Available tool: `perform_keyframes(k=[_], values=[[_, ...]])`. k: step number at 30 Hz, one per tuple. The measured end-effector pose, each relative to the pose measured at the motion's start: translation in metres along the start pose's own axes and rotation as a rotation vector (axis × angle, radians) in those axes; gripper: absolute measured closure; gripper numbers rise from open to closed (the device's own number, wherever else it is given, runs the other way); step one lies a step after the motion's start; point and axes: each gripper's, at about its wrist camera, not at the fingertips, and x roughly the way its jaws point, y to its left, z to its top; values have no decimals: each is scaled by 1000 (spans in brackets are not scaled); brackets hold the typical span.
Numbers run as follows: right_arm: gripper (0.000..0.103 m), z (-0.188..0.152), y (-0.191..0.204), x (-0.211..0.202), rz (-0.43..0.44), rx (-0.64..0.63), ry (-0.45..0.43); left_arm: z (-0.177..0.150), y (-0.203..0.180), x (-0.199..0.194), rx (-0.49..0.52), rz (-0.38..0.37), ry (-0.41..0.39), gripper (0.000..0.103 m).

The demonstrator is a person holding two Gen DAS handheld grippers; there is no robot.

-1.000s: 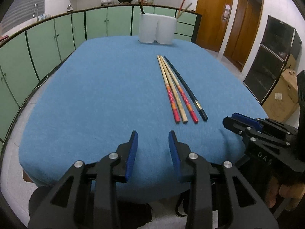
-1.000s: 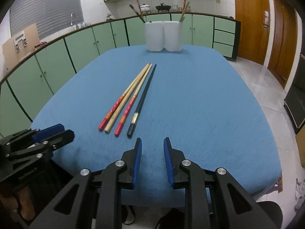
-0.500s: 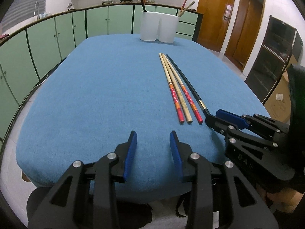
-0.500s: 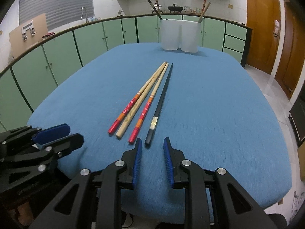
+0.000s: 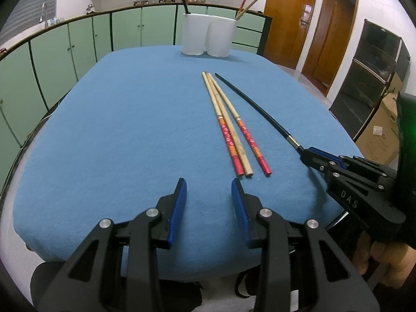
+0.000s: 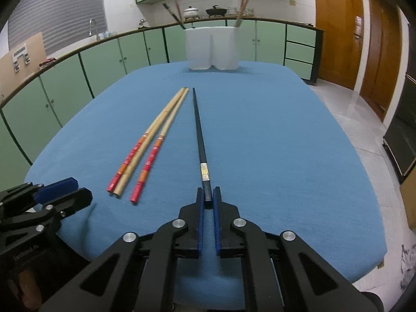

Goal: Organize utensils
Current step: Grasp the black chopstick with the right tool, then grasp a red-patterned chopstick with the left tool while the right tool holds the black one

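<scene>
My right gripper (image 6: 207,195) is shut on the near end of a long black chopstick (image 6: 199,130), which points toward the far end of the blue table (image 6: 286,143); it also shows in the left wrist view (image 5: 257,108). Three wooden chopsticks (image 6: 153,140), two with red handles, lie side by side to its left; they show in the left wrist view (image 5: 228,127). My left gripper (image 5: 208,189) is open and empty just short of their near ends. A white two-cup holder (image 5: 208,37) with a few chopsticks stands at the far edge.
Green cabinets (image 5: 78,44) curve round behind and left of the table. Wooden doors (image 5: 312,20) and a dark cabinet (image 5: 369,78) stand to the right. A cardboard box (image 5: 382,135) sits on the floor at the right.
My right gripper moved forward, closed on the black chopstick's near end and swung it to the right, away from the other three. My left gripper moved forward a little and stayed open.
</scene>
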Motion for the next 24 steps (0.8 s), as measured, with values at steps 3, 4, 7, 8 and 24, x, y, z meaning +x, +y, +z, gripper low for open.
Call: perform_keyframes(k=[3, 4, 7, 8, 24], values=[[96, 0, -12, 0, -12, 40, 2, -1, -4, 3, 6, -4, 6, 68], [96, 1, -14, 0, -15, 47, 2, 0, -5, 4, 6, -3, 7, 68], [96, 1, -19, 0, -14, 59, 2, 1, -8, 7, 2, -5, 7, 68], [96, 1, -19, 0, -13, 57, 3, 2, -9, 7, 2, -7, 8, 68], [96, -2, -22, -1, 5, 67, 0, 5, -17, 17, 12, 23, -13, 71]])
